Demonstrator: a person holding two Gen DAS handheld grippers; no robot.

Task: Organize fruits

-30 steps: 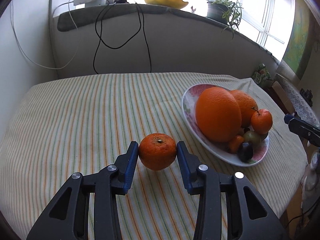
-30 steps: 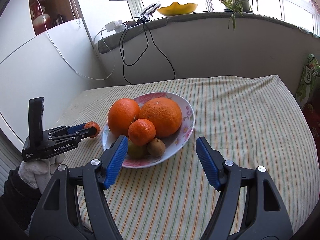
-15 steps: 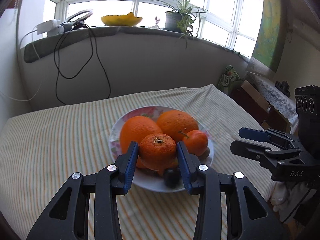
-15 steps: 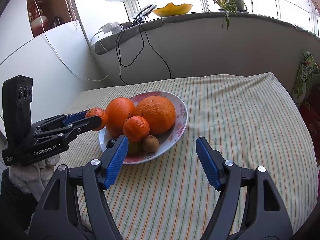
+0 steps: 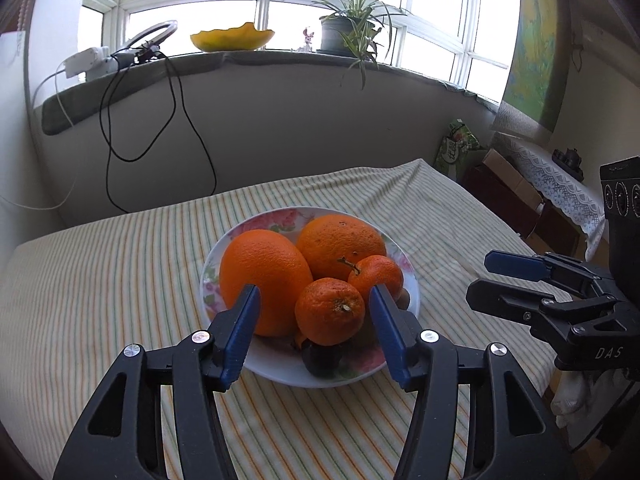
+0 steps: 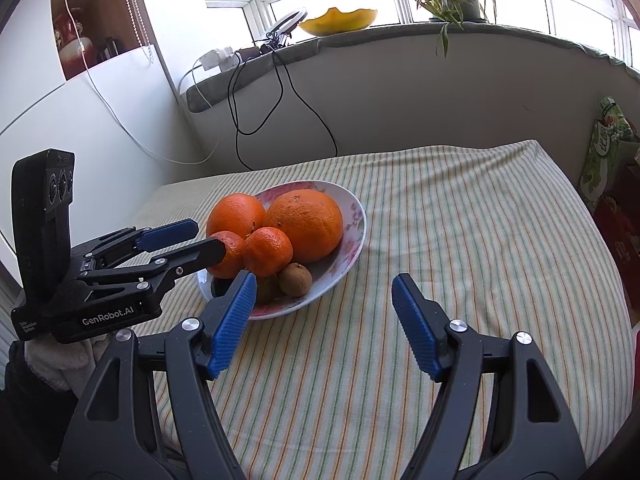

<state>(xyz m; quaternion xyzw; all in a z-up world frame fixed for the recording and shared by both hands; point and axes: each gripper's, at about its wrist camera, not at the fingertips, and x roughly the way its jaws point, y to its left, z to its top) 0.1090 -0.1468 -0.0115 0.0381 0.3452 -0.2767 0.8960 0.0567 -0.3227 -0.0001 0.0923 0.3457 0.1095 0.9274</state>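
Mandarin: the small rough-skinned orange mandarin (image 5: 330, 311) sits low in the middle of the left wrist view, on the near pile of fruit in the plate, between the blue pads but touched by neither.
Left gripper: the black left gripper with blue pads (image 5: 316, 322) has just been opening its jaws; gaps show on both sides of the mandarin (released, by the look of it).
Plate: the white shallow plate with a pink flower pattern (image 5: 280, 368) also holds two large oranges (image 5: 264, 276), a stemmed smaller mandarin (image 5: 378, 276) and a dark plum-like fruit (image 5: 320, 358).
Kiwi: a brown fuzzy kiwi (image 6: 295, 279) lies at the plate's near edge in the right wrist view.
Right gripper: the second black gripper (image 6: 322, 322) stands open over the striped tablecloth (image 6: 460, 240), holding nothing, at lower middle of its frame.
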